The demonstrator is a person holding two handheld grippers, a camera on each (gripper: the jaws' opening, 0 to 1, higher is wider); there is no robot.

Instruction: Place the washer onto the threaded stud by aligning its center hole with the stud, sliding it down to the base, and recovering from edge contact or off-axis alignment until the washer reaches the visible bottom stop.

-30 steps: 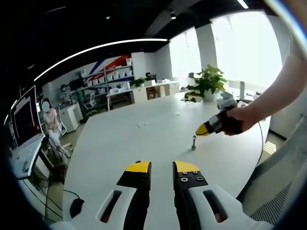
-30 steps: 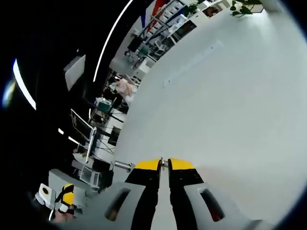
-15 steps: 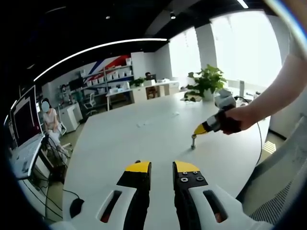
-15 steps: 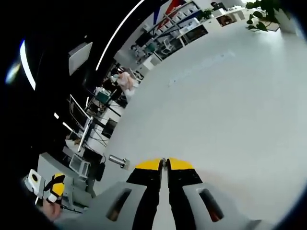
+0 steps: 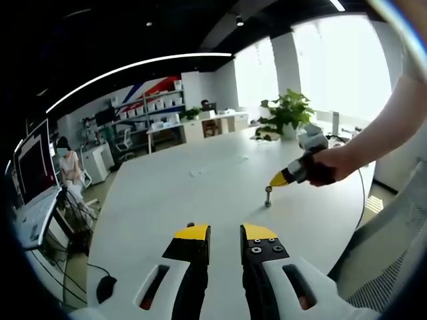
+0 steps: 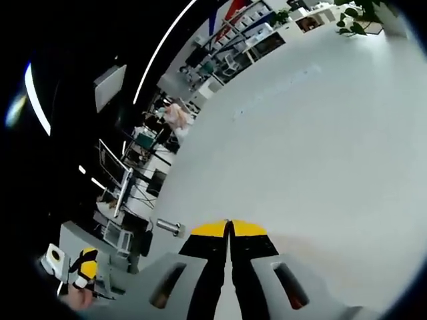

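A: Nearest, the left tongs hang part open, holding nothing, above the white counter.

B: Farther out, the right tongs hover just above the threaded stud, pinched together. Any washer there is too small to make out.

A: It's likely thin, stiff, slippery steel; grip its rim.

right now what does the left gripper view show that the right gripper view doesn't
Left gripper view: the left tongs open, and beyond them a hand holding the right tongs close above the upright stud. Right gripper view: the right tongs seen from behind, jaws closed together; a washer between them is too small to tell. Both: the stud, the white table and the potted plant.
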